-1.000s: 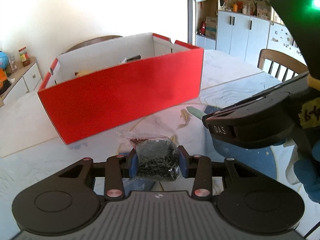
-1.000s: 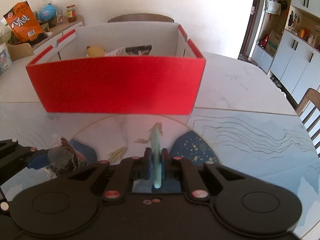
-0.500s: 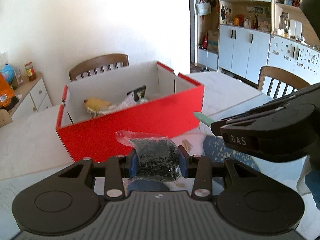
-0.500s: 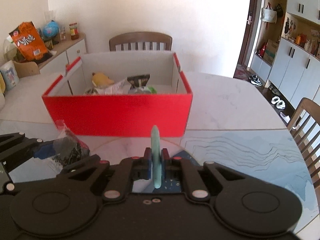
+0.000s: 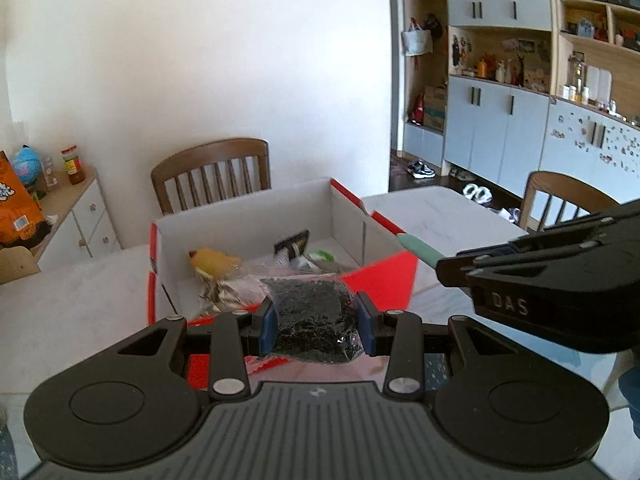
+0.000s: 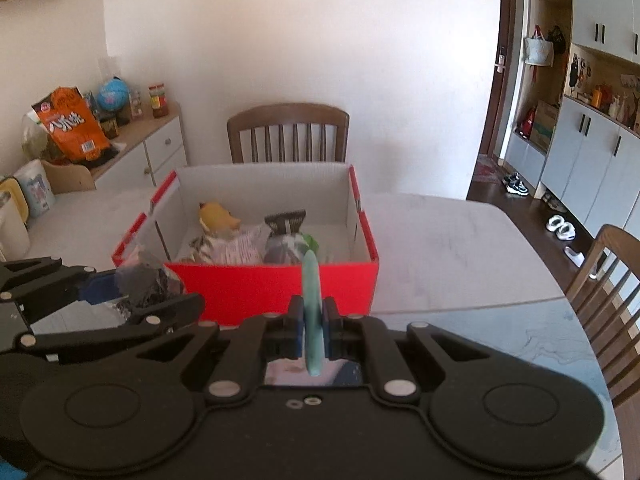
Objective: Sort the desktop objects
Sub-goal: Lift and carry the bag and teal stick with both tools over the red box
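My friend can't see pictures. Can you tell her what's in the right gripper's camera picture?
The right gripper pinches a slim pale-green stick upright before an open red cardboard box holding a yellow plush toy and packets. At left, the left gripper holds a clear bag of dark bits.

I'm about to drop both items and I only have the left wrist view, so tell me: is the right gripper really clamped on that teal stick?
Observer: Yes. In the right wrist view the right gripper is shut on the teal stick, which stands on edge between its blue pads.
Operator: Where does the tip line up?
Observer: With the top edge of the red box's near wall, right of centre.
Operator: And my bag, seen from that side?
Observer: The left gripper holds the bag of dark bits in front of the box's near left corner.
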Demonstrator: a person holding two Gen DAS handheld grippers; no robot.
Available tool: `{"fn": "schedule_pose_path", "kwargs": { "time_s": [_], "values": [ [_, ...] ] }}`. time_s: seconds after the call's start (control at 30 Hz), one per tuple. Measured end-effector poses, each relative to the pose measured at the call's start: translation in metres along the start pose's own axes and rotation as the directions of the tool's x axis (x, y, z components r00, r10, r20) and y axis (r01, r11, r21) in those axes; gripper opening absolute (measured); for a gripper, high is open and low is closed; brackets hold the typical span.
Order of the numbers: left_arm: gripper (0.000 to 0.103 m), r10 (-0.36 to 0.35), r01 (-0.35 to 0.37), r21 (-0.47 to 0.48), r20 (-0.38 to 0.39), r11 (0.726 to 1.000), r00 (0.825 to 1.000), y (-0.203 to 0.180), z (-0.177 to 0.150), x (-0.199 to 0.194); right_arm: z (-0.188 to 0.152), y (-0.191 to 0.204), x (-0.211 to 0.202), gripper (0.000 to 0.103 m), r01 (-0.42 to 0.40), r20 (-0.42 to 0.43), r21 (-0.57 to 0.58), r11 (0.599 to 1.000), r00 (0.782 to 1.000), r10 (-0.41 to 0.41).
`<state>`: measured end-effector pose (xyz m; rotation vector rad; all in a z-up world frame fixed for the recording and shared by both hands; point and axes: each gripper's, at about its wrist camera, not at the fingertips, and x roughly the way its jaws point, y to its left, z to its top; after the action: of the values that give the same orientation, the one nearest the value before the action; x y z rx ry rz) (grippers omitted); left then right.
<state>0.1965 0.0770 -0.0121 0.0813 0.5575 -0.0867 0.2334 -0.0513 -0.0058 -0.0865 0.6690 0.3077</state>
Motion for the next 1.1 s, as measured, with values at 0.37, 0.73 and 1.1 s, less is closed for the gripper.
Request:
{"fn": "schedule_pose_path", "kwargs": {
  "time_s": [0.37, 0.73, 1.1],
  "values": [
    [0.038, 0.023, -0.023, -0.037, -0.005, 0.999, 1.000, 0.024, 0.042, 0.015, 0.032, -0.005, 0.009, 0.008, -0.038, 0.016, -0.004, 0.999, 0.999, 0.038],
    [0.038, 0.059, -0.062, -0.044, -0.072, 0.997, 0.996, 0.053, 0.066, 0.060, 0.059, -0.014, 0.041, 0.008, -0.056, 0.007, -0.003, 0.998, 0.998, 0.056],
    [0.038, 0.033, -0.041, -0.043, -0.170, 0.998, 0.985, 0.078, 0.076, 0.106, 0.083, -0.024, 0.073, 0.008, -0.063, 0.013, -0.002, 0.998, 0.998, 0.063]
  ]
}}
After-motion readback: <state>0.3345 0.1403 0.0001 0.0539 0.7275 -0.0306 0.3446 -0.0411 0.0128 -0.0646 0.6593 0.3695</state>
